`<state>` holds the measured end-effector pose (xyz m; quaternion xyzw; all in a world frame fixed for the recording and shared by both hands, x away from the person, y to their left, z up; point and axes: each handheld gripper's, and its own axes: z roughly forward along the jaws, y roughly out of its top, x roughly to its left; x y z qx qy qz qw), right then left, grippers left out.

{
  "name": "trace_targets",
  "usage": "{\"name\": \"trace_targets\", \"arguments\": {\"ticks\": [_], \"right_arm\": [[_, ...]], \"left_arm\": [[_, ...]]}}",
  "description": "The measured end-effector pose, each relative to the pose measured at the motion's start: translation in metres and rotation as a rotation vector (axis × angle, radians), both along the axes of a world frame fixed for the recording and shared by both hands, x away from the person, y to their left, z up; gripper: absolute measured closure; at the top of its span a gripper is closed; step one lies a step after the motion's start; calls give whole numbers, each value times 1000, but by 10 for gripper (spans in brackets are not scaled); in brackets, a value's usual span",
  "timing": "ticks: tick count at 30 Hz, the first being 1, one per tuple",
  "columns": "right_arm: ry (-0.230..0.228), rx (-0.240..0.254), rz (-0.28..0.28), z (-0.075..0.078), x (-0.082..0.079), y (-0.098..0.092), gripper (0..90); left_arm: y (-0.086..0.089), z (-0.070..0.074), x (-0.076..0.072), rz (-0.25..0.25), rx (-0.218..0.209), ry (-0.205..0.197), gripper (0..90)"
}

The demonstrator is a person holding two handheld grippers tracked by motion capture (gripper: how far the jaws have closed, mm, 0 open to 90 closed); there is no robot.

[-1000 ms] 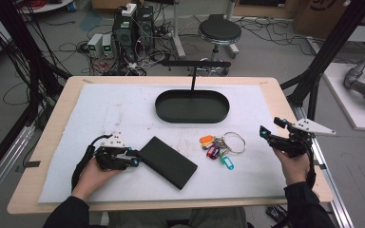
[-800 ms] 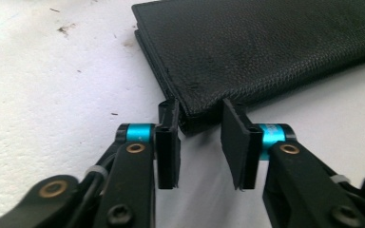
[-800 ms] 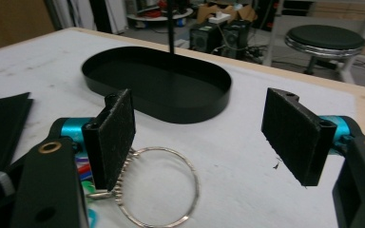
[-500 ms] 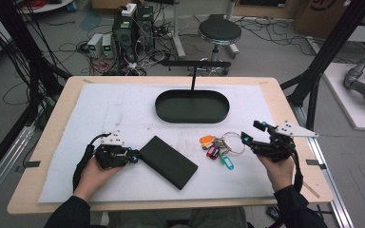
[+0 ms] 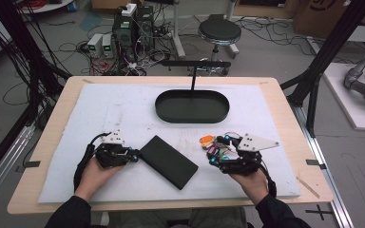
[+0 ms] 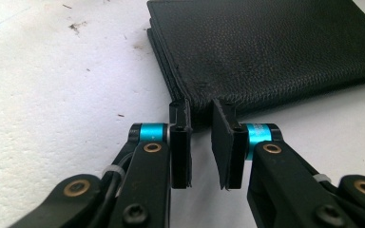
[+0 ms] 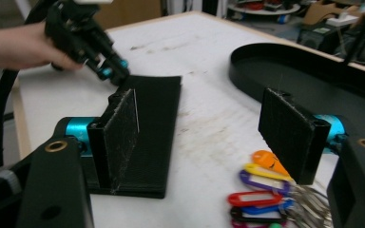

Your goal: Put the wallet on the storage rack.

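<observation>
— Leather is what the black wallet (image 6: 266, 52) seems to be made of: grained, folded flat, stitched along its edges. How can it be expected to handle?

— It is judged light and limp. If lifted by one corner, it would likely sag or fall open. Little slipping is expected, as the grain gives the pads something to bite on.

— Where is it found?

— It is laid slantwise on the white mat (image 5: 123, 109), near the front edge of the table, left of the middle. The black tray (image 5: 192, 116) is set well apart, toward the back edge.

— And where should hold be taken?

— The folded spine or the middle of a short edge is favoured over the bare corner.

— How is the left gripper (image 6: 200, 123) set?

— Its jaws have just been closing, and the wallet's near corner is seen at their tips. A gap is still left between the pads, so nothing is clamped yet.

— And the right gripper (image 7: 209, 128)?

— It is held wide apart and empty over the key bunch (image 7: 259, 190), toward the front right; nothing is gripped there.
</observation>
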<state>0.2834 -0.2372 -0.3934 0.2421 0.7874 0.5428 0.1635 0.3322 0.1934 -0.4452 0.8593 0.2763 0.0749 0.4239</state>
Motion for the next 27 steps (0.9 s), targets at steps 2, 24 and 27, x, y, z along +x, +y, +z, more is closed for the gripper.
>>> {"name": "trace_targets", "arguments": {"ticks": [2, 24, 27], "right_arm": [[0, -25, 20, -3, -3, 9, 300], [-18, -356, 239, -49, -34, 89, 428], [-26, -383, 244, -52, -36, 92, 437]], "left_arm": [[0, 0, 0, 2, -3, 1, 776], [0, -1, 0, 9, -6, 6, 775], [0, -1, 0, 9, -6, 8, 775]]}}
